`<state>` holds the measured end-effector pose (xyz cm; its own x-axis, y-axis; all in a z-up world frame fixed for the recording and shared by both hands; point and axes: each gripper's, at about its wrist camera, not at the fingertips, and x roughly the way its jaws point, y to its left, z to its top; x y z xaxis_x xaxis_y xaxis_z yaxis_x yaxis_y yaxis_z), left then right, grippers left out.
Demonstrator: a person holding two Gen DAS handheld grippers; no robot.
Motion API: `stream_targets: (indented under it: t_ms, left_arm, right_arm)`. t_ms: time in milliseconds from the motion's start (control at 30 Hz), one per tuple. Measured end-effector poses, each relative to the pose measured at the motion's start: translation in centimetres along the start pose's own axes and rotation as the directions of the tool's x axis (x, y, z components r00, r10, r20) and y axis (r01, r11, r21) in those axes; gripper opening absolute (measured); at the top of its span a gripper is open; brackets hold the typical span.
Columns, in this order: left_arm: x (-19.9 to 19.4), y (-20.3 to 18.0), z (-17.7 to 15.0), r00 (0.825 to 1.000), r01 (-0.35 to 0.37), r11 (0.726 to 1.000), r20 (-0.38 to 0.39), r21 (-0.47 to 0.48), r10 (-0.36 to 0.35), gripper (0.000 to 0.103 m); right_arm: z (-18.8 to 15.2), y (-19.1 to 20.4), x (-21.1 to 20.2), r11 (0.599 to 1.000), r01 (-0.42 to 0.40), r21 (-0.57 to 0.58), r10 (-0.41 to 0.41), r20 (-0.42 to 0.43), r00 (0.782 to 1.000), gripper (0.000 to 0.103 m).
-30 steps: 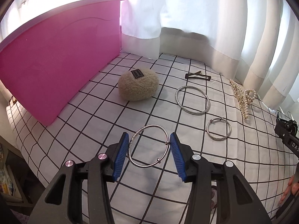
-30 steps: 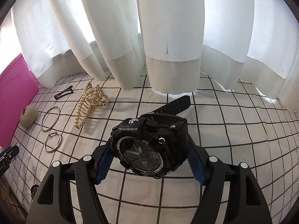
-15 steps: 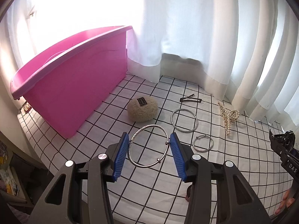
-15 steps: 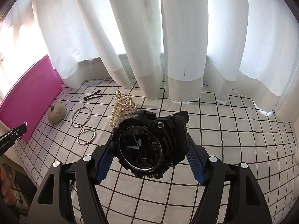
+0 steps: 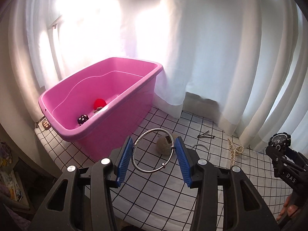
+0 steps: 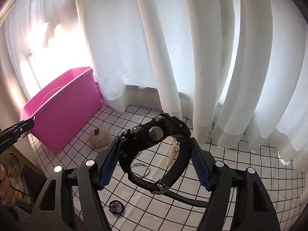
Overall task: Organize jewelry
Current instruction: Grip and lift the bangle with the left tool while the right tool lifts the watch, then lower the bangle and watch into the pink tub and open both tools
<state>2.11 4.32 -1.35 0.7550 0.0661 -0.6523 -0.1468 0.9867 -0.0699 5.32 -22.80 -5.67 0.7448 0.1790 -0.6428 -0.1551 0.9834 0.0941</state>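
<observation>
Looking along the left gripper [image 5: 155,158], I see its blue pads clamped on a silver bangle [image 5: 153,150], held up in the air above the checked cloth [image 5: 154,192]. Beyond it stands the pink tub [image 5: 123,115], with a red ball [image 5: 99,103] and a small dark spotted piece [image 5: 82,119] lying inside. On the cloth sit a fuzzy beige puff [image 5: 163,147], a second silver ring [image 5: 201,151] just right of the pads, a dark hair clip [image 5: 205,135] and a pearl claw clip [image 5: 235,151] near the white curtain [image 5: 211,57]. At the right edge the other tool shows, carrying a watch.

From the right gripper [image 6: 155,165], the pads are closed on a black sport watch [image 6: 154,136], its strap looping down between them, lifted clear of the cloth. Below it lie a silver ring [image 6: 140,170] and the pearl clip; a purple hair tie [image 6: 115,207] rests nearer me, and the tub stands off to the left
</observation>
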Motion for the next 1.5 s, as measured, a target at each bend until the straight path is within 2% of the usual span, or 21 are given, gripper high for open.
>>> stream_targets:
  t_ms: [300, 500, 733, 933, 1167, 1300, 1500]
  left_arm:
    - [0.3, 7.3, 5.4, 0.998, 0.033, 0.999, 0.047, -0.011, -0.033, 0.045]
    - [1.5, 13.1, 8.8, 0.998, 0.006, 1.0, 0.068, -0.004, -0.006, 0.045]
    - [3.6, 18.4, 12.0, 0.996, -0.041, 0.999, 0.076, -0.006, 0.042, 0.045]
    - [6.9, 21.6, 12.9, 0.997, -0.06, 0.998, 0.037, -0.011, 0.061, 0.045]
    - [10.9, 23.5, 12.9, 0.996, -0.081, 0.996, -0.041, -0.021, 0.081, 0.045]
    - [12.8, 24.0, 12.8, 0.993, -0.086, 0.996, -0.083, -0.019, 0.084, 0.045]
    - [14.9, 24.1, 12.7, 0.984, -0.095, 0.995, -0.152, -0.014, 0.092, 0.045]
  right_arm:
    - [6.1, 9.4, 1.4, 0.997, -0.064, -0.042, 0.067, 0.065, 0.996, 0.068]
    - [10.0, 16.5, 2.9, 0.988, -0.14, -0.063, 0.147, 0.109, 0.983, 0.068]
    - [14.0, 23.7, 5.9, 0.973, -0.203, -0.106, 0.215, 0.113, 0.97, 0.068]
    - [16.1, 27.9, 9.0, 0.961, -0.24, -0.139, 0.251, 0.069, 0.966, 0.068]
    - [17.6, 31.3, 12.9, 0.951, -0.261, -0.165, 0.263, -0.012, 0.965, 0.068]
    - [17.9, 32.5, 15.2, 0.949, -0.264, -0.172, 0.254, -0.075, 0.964, 0.068]
    - [18.0, 34.4, 18.9, 0.953, -0.228, -0.198, 0.195, -0.176, 0.965, 0.068]
